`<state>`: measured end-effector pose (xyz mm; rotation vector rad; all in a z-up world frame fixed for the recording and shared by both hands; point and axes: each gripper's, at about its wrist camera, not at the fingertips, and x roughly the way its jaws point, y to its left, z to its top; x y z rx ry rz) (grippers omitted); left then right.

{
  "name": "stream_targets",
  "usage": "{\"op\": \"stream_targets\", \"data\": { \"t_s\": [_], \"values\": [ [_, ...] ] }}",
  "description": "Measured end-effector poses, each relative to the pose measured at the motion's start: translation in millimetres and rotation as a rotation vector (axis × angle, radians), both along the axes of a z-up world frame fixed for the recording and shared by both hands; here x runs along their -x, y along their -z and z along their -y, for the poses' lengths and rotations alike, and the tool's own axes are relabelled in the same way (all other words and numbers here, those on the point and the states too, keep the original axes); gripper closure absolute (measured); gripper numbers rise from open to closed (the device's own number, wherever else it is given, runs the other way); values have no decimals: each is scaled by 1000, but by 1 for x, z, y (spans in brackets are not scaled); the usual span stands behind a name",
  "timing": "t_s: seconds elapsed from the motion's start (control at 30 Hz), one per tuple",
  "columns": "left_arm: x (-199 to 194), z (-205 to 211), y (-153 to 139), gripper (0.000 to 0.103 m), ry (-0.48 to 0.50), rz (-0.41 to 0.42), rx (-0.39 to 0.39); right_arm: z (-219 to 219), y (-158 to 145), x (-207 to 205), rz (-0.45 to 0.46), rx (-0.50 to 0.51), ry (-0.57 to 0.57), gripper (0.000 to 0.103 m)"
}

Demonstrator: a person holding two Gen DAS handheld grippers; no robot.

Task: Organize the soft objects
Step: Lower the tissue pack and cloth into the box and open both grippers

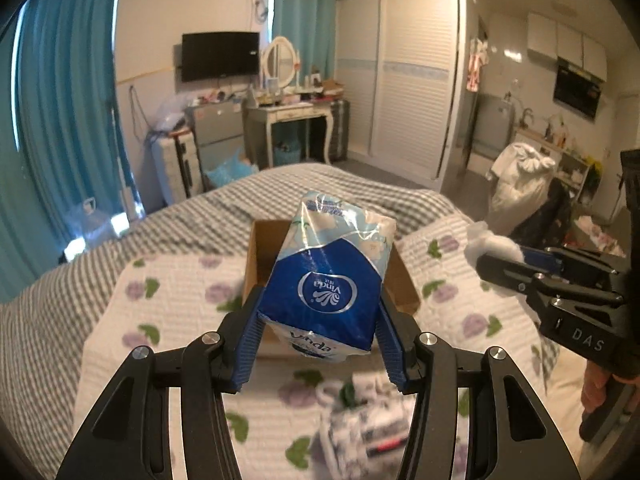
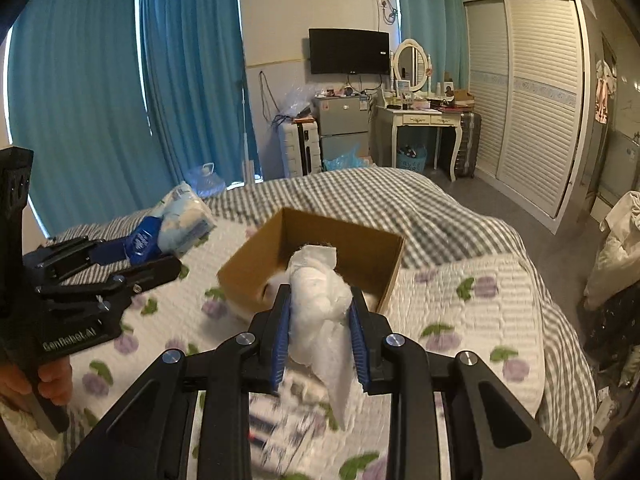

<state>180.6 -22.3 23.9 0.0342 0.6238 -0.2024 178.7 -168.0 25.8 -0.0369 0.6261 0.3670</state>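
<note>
My left gripper is shut on a blue and white Vinda tissue pack and holds it above the bed, in front of an open cardboard box. The pack also shows in the right wrist view. My right gripper is shut on a white cotton wad, held just before the box. In the left wrist view the right gripper is at the right with the wad at its tips.
The box sits on a floral quilt over a checked bedspread. A blurred white patterned bundle lies on the quilt below the grippers. Beyond the bed are a dressing table, a wardrobe and blue curtains.
</note>
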Motion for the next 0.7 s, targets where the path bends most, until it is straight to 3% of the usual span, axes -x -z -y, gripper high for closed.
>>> {"op": "stream_targets", "data": {
  "t_s": [0.23,0.53,0.57,0.63,0.7],
  "values": [
    [-71,4,19,52,-8,-52,-1,-5,7,-76,-33,-27,22,76],
    [-140,9,76,51,-13,-125,-47,-7,64,-169,-129,-54,47,74],
    [-144,12,79,47,-13,-123,-58,-6,69,-176,-134,-56,56,74],
    [-149,16,88,46,-10,-124,-74,-5,78,-184,-147,-57,65,70],
    [-154,19,95,35,-29,-132,-94,0,87,-191,-162,-66,78,42]
  ]
}}
